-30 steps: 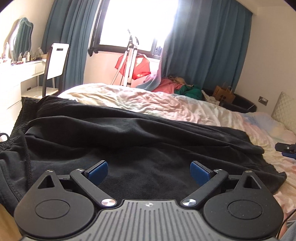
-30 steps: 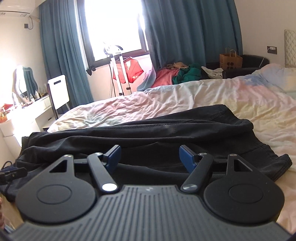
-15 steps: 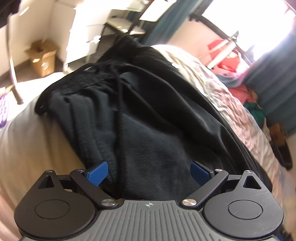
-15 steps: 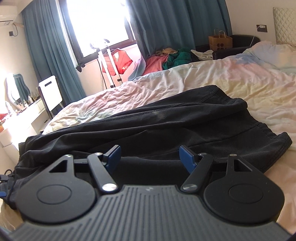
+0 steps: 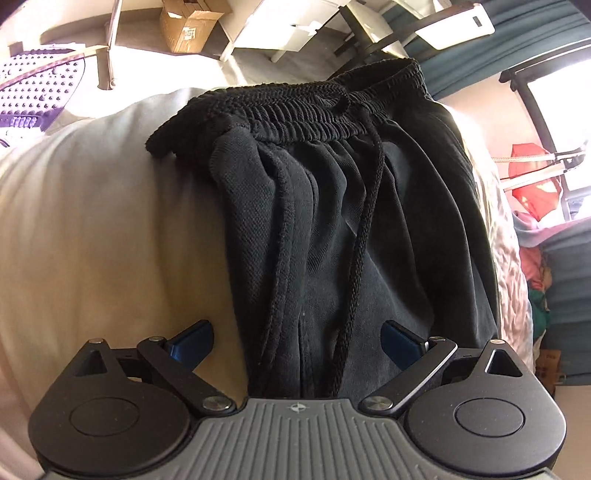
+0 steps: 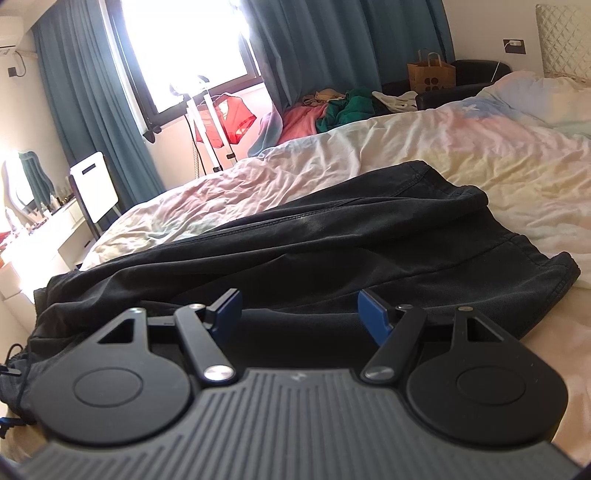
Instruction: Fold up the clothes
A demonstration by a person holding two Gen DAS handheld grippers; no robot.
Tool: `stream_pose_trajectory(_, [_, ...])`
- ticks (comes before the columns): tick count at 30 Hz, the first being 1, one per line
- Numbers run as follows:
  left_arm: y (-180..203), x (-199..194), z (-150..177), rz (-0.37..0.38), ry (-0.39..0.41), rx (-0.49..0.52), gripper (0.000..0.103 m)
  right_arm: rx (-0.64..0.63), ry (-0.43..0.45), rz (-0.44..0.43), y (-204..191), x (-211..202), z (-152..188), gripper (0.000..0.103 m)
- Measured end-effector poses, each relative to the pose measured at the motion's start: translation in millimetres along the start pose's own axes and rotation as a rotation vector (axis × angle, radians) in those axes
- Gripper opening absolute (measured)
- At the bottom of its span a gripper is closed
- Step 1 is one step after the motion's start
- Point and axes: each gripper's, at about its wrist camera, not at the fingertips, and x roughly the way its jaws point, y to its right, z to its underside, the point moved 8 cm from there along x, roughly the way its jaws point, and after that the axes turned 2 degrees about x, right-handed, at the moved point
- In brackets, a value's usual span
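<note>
Black drawstring trousers [image 5: 332, 221] lie lengthwise on the bed. In the left wrist view I see the ribbed waistband [image 5: 295, 107] at the bed's end and the cord [image 5: 362, 236] running down the cloth. My left gripper [image 5: 297, 341] is open and empty, low over the trousers' near edge below the waistband. In the right wrist view the trousers [image 6: 332, 251] stretch across, leg hems [image 6: 546, 280] at right. My right gripper [image 6: 299, 314] is open and empty, low over the leg cloth.
The pale rumpled duvet [image 6: 443, 155] covers the bed. Beyond it stand a clothes pile [image 6: 325, 110], a red garment on a rack [image 6: 229, 118], teal curtains and a paper bag [image 6: 430, 75]. A cardboard box [image 5: 188, 22] and white furniture stand on the floor past the waistband end.
My left gripper has swung left and tilted down, from facing the window to looking along the trousers at the waistband. My right gripper has edged slightly closer to the legs. Both stayed open.
</note>
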Motion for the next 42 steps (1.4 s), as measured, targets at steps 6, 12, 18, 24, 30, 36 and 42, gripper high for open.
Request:
stream_pose_trajectory(6, [14, 0, -7, 0.133, 0.040, 0.039, 0.096, -0.006, -0.008, 0.014, -1, 3, 0, 0.072])
stream_pose_trajectory(12, [39, -22, -9, 0.410, 0.093, 0.049, 0.096, -0.008, -0.016, 0.019, -2, 5, 1, 0.072])
stream_pose_trajectory(18, [28, 2, -8, 0.325, 0.022, -0.015, 0.094, -0.007, -0.022, 0.024, -1, 6, 1, 0.072])
stream_pose_trajectory(24, [29, 26, -1, 0.278, -0.068, -0.054, 0.087, -0.006, -0.024, 0.029, 0, 7, 2, 0.072])
stream_pose_trajectory(30, [58, 9, -5, 0.474, -0.010, -0.023, 0.086, 0.006, -0.024, 0.033, 1, 8, 1, 0.072])
stream_pose_trajectory(36, [55, 23, -2, 0.354, -0.041, 0.008, 0.082, 0.041, -0.027, 0.033, 7, 10, 0, 0.072])
stream_pose_trajectory(42, [52, 40, 2, 0.219, -0.073, 0.012, 0.069, 0.104, -0.025, 0.038, 18, 11, -2, 0.072])
